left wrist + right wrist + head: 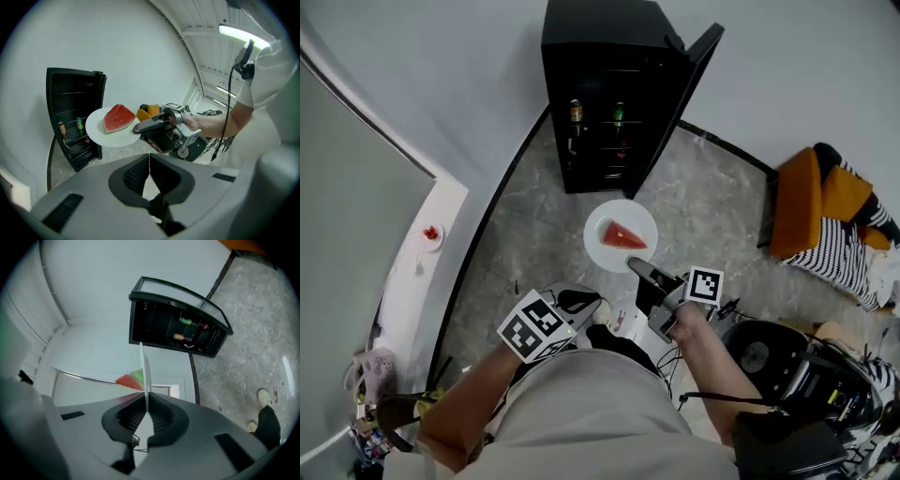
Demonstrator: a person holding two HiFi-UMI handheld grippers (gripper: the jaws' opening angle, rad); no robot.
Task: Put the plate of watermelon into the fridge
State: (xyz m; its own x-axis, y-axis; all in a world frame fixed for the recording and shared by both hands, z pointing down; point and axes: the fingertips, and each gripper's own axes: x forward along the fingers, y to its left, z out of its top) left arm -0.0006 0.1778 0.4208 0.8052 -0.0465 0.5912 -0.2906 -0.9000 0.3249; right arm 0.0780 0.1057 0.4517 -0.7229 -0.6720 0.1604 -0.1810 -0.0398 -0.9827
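A white plate [605, 251] carrying a red watermelon wedge [624, 235] hangs over the floor in front of the black fridge [600, 37]. The fridge door [680, 89] stands open. My right gripper [635, 263] is shut on the plate's near rim. In the right gripper view the plate [146, 373] runs edge-on between the jaws of the right gripper [146, 401], with the watermelon wedge [131, 379] to its left. My left gripper [579, 302] hangs lower left of the plate, shut and empty. The left gripper view shows the left gripper [149, 161], the plate [110, 136] and the fridge [70, 117].
Bottles and cans [577, 111] stand on the fridge shelves. A white counter [422, 272] with a small dish [431, 234] runs along the left. An orange seat [811, 202] with striped cloth and black equipment [759, 354] lie at the right on the grey stone floor.
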